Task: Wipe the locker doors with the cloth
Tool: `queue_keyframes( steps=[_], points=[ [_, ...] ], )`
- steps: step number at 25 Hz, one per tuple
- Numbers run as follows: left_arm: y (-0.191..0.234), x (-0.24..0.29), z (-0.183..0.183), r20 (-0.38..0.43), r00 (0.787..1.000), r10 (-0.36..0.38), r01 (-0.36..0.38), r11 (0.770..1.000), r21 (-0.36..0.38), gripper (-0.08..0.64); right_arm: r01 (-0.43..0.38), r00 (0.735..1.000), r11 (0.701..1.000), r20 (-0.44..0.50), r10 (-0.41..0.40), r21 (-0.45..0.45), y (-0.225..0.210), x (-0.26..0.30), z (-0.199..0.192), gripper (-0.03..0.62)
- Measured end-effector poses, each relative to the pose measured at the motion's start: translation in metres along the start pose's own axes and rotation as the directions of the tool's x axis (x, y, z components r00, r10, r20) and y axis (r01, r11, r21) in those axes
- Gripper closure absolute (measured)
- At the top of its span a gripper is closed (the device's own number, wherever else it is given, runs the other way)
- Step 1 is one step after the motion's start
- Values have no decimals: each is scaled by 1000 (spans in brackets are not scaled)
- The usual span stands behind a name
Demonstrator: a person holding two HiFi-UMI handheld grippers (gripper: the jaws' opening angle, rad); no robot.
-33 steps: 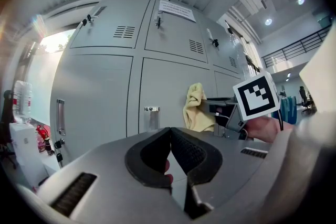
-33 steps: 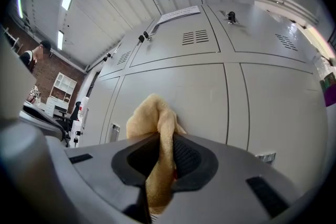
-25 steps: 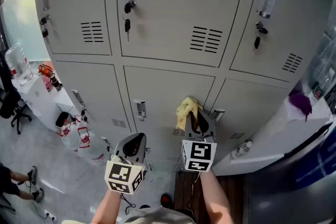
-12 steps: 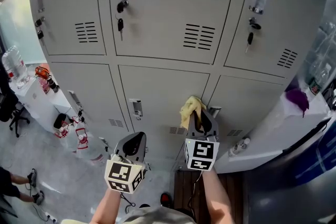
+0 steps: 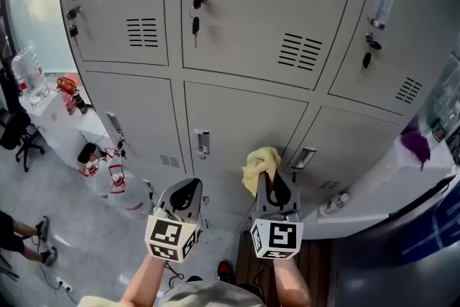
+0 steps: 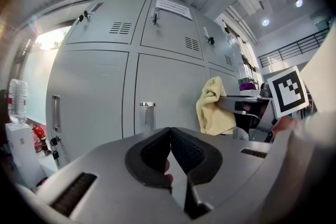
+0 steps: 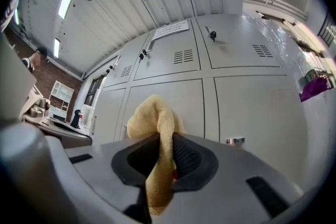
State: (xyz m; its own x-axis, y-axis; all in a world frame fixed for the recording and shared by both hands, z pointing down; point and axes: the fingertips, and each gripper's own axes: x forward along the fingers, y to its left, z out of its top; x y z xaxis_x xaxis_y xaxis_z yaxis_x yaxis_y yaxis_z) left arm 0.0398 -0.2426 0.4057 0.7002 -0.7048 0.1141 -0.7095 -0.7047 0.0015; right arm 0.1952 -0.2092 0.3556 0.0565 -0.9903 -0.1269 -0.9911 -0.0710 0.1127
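Your right tool [image 5: 272, 189] pinches the soft yellow cloth [image 5: 259, 163]; a hard rub on the grey metal locker door [image 5: 241, 118] could drag it free. Your left tool [image 5: 185, 199] is closed, empty.

Floor: we see a grey, glossy floor [image 5: 65, 248].
By the lockers: clear water jugs [image 5: 115, 187] stand on it at the foot of the lockers [image 5: 237, 126].
Left edge: we see a black office chair [image 5: 18, 136].
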Motion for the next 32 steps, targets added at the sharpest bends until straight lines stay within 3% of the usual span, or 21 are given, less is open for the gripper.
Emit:
queue_keyframes(
  steps=[14,24,32],
  points=[
    [43,-26,-14,-16,996,92,-92,996,-11,537,-186,977,982,-101,187,22,94,20,-54,522],
    [72,-24,-45,-74,984,165,-168,985,-42,537,-312,934,948,-162,319,69,149,48,-96,522],
    [92,-20,-66,-123,967,225,-234,970,-63,537,-360,906,928,-202,371,93,172,76,-129,522]
  ],
)
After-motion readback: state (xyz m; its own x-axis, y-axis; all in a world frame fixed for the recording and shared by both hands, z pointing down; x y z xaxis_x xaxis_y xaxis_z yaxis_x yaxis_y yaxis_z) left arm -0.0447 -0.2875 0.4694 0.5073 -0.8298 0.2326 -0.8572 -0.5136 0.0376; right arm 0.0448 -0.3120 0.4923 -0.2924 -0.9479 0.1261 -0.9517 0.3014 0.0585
